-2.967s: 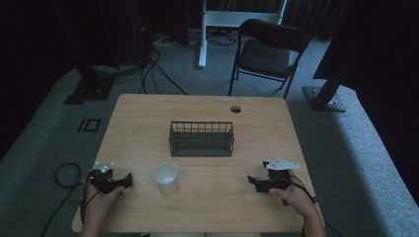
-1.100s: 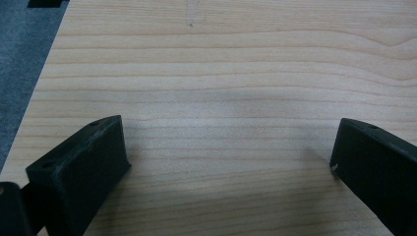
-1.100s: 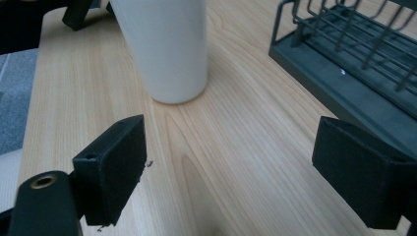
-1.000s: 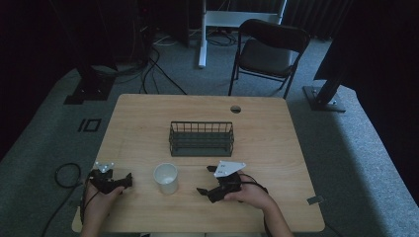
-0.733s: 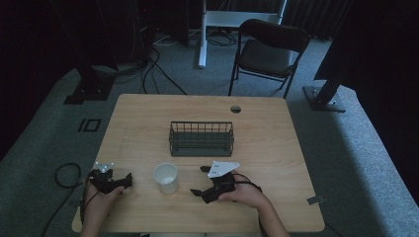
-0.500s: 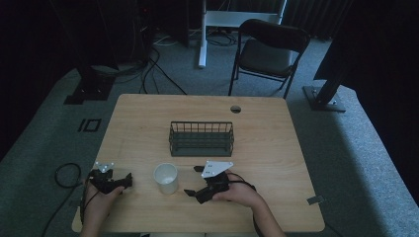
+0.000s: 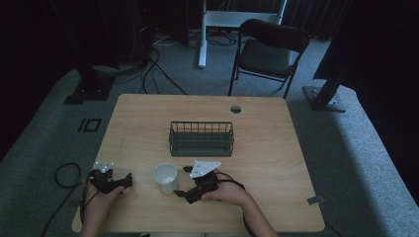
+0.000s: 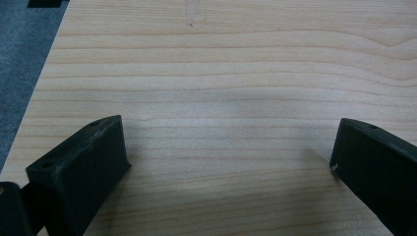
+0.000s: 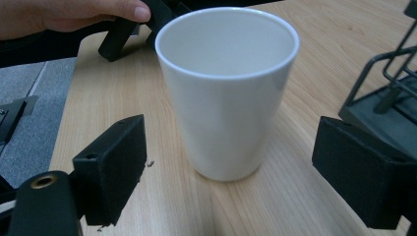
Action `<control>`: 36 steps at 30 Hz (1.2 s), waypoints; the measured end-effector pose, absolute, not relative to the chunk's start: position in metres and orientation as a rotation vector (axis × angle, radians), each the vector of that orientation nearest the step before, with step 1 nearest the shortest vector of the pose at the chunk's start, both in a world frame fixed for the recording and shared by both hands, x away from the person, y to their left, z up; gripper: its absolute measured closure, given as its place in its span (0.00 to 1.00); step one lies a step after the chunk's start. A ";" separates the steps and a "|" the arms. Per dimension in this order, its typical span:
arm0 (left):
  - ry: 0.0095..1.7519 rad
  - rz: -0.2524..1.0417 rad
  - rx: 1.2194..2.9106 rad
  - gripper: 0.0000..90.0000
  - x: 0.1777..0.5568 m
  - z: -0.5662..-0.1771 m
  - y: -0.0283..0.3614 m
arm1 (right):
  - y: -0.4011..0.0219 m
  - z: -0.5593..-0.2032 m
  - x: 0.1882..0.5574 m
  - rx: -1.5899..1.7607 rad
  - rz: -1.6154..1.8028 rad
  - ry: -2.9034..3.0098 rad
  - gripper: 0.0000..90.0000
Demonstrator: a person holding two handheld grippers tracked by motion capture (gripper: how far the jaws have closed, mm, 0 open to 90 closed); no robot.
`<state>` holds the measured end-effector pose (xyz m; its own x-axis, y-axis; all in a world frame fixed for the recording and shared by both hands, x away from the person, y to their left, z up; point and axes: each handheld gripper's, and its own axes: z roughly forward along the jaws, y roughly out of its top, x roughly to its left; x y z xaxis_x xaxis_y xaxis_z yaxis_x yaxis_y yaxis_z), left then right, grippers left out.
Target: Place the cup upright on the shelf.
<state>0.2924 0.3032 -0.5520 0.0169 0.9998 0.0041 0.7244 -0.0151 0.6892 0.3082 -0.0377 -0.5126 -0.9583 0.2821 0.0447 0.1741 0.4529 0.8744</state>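
Where tongs (image 9: 228,167) gape, one cup (image 9: 227,88)

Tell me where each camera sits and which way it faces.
High view: above the person's table edge, looking forward and down; forearms, left gripper, right gripper.
Left gripper view: on the left gripper, facing bare table; open jaws.
Right gripper view: on the right gripper, facing the cup; open jaws.
Shared: high and right views show cup, basket.

Both grippers black w/ blocky square-ended jaws: left gripper (image 7: 127,181) & right gripper (image 7: 184,181) each carry grey 3-cornered top plate, black cable trailing.
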 end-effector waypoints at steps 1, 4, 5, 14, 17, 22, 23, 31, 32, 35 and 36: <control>1.759 0.707 1.793 0.01 0.292 -0.552 0.303 | -0.035 -0.512 0.309 0.410 1.540 2.585 0.14; 1.759 0.707 1.792 0.01 0.292 -0.552 0.303 | -0.029 -0.513 0.309 0.403 1.546 2.586 0.14; 1.759 0.707 1.792 0.01 0.292 -0.552 0.303 | -0.027 -0.513 0.310 0.400 1.548 2.587 0.14; 1.759 0.707 1.792 0.01 0.292 -0.552 0.303 | -0.013 -0.514 0.314 0.399 1.559 2.568 0.14; 1.759 0.707 1.791 0.01 0.292 -0.552 0.303 | -0.010 -0.514 0.315 0.406 1.567 2.564 0.14; 1.759 0.707 1.791 0.01 0.292 -0.552 0.303 | -0.004 -0.514 0.317 0.411 1.582 2.557 0.14; 1.759 0.707 1.791 0.01 0.292 -0.552 0.303 | -0.003 -0.514 0.316 0.408 1.582 2.559 0.14; 1.759 0.707 1.791 0.01 0.292 -0.552 0.303 | 0.005 -0.515 0.318 0.419 1.601 2.542 0.14; 1.759 0.707 1.791 0.01 0.292 -0.552 0.303 | 0.006 -0.515 0.318 0.422 1.602 2.542 0.14; 1.759 0.707 1.791 0.01 0.292 -0.552 0.303 | 0.007 -0.516 0.318 0.417 1.603 2.542 0.14; 1.759 0.707 1.791 0.01 0.292 -0.552 0.303 | 0.008 -0.516 0.318 0.416 1.604 2.543 0.14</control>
